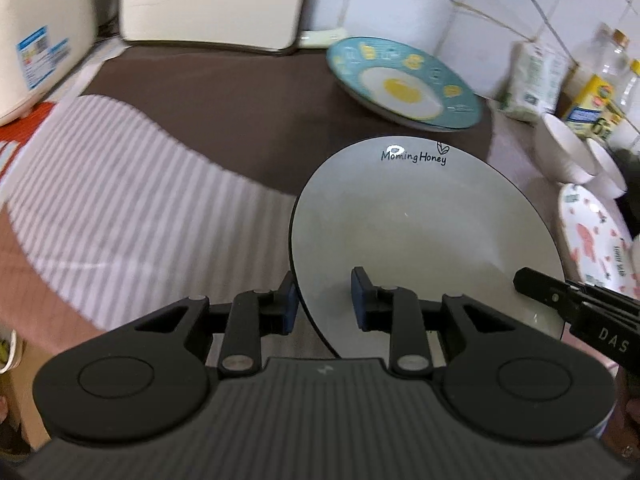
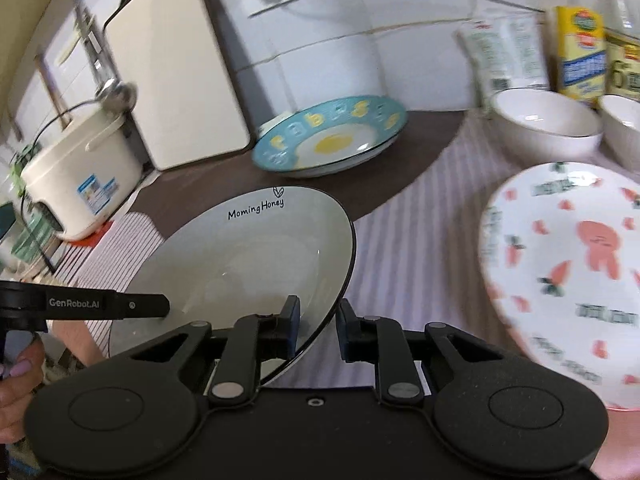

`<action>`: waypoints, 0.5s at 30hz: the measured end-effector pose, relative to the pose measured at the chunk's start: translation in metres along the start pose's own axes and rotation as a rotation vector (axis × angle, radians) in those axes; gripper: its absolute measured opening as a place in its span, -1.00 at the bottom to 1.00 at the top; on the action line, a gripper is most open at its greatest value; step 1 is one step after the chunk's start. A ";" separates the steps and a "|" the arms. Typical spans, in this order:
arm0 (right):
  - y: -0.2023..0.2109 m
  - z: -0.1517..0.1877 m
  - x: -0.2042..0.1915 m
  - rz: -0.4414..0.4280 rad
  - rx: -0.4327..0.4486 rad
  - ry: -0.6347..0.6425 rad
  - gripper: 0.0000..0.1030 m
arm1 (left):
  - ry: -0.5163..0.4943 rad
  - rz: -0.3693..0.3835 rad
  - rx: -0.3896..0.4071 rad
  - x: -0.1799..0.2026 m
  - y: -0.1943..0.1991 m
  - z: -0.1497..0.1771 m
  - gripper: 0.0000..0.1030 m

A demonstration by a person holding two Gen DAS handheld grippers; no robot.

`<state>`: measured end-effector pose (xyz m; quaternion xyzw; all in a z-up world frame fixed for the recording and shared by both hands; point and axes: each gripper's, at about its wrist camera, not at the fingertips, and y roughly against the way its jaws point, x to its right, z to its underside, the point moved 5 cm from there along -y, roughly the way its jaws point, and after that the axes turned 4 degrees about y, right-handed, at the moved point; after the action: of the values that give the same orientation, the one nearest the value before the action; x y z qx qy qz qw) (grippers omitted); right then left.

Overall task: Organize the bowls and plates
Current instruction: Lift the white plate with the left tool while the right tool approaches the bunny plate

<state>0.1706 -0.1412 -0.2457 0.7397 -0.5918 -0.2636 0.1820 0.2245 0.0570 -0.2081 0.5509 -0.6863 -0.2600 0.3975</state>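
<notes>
Both grippers, left and right, have jaws narrowed, clamping the grey plate's rim.

Three plates, two white bowls, two bottles, one bag

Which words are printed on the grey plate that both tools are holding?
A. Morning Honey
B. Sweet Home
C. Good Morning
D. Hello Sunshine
A: black handwriting-style lettering reading "Morning Honey", with a small leaf mark beside it, sits near the far rim of the grey plate in both wrist views.
</notes>
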 end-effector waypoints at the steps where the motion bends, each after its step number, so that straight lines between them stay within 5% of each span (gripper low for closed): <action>1: 0.003 -0.001 0.004 0.013 0.006 -0.002 -0.54 | -0.009 0.012 -0.002 0.006 -0.002 0.000 -0.51; 15: 0.000 -0.007 0.040 0.097 0.025 -0.027 -0.53 | -0.106 0.072 -0.028 0.044 -0.039 -0.019 -0.51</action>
<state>0.1811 -0.1801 -0.2468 0.7086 -0.6327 -0.2571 0.1771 0.2582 0.0066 -0.2174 0.5058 -0.7218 -0.2841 0.3774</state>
